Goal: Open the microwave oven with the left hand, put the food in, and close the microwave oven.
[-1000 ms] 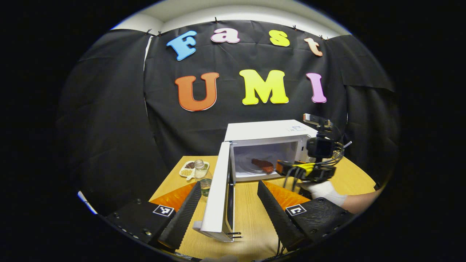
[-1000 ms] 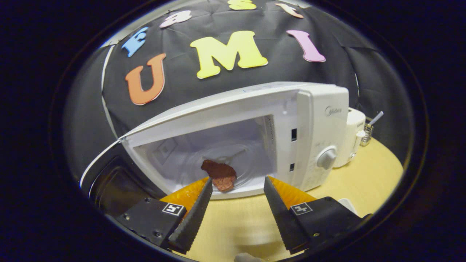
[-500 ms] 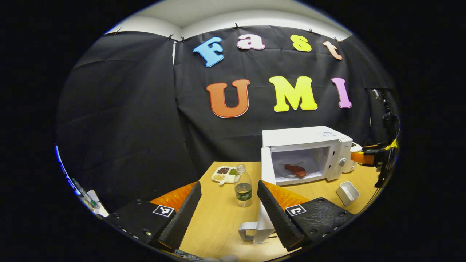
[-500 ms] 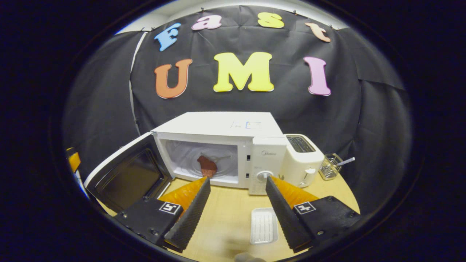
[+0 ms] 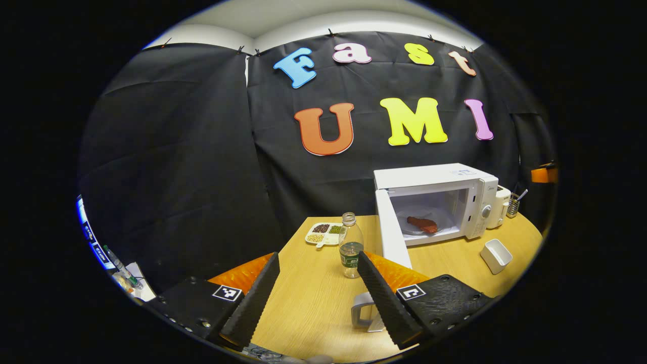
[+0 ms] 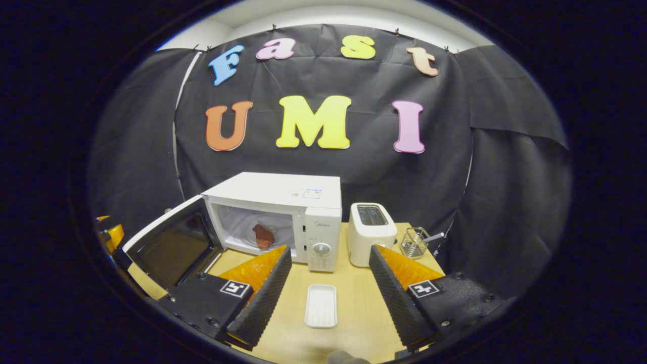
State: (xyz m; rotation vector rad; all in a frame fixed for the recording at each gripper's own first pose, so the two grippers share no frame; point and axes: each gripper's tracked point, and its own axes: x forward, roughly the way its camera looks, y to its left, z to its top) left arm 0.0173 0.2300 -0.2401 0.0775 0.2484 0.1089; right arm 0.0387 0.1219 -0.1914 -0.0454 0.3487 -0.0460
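The white box-shaped microwave oven (image 6: 283,212) stands door open on the wooden bench (image 6: 349,303); a reddish-brown piece of food (image 6: 262,236) lies inside. Both the left tool (image 5: 316,298) and right tool (image 6: 328,303) gape apart, gripping nothing.

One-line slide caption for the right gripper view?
Open right gripper faces the microwave, door open, food inside, empty tray on table.

White microwave oven (image 6: 283,194) on the tabletop (image 6: 354,303), door (image 6: 169,245) swung wide open leftward; reddish-brown food (image 6: 262,236) lying inside on its turntable.
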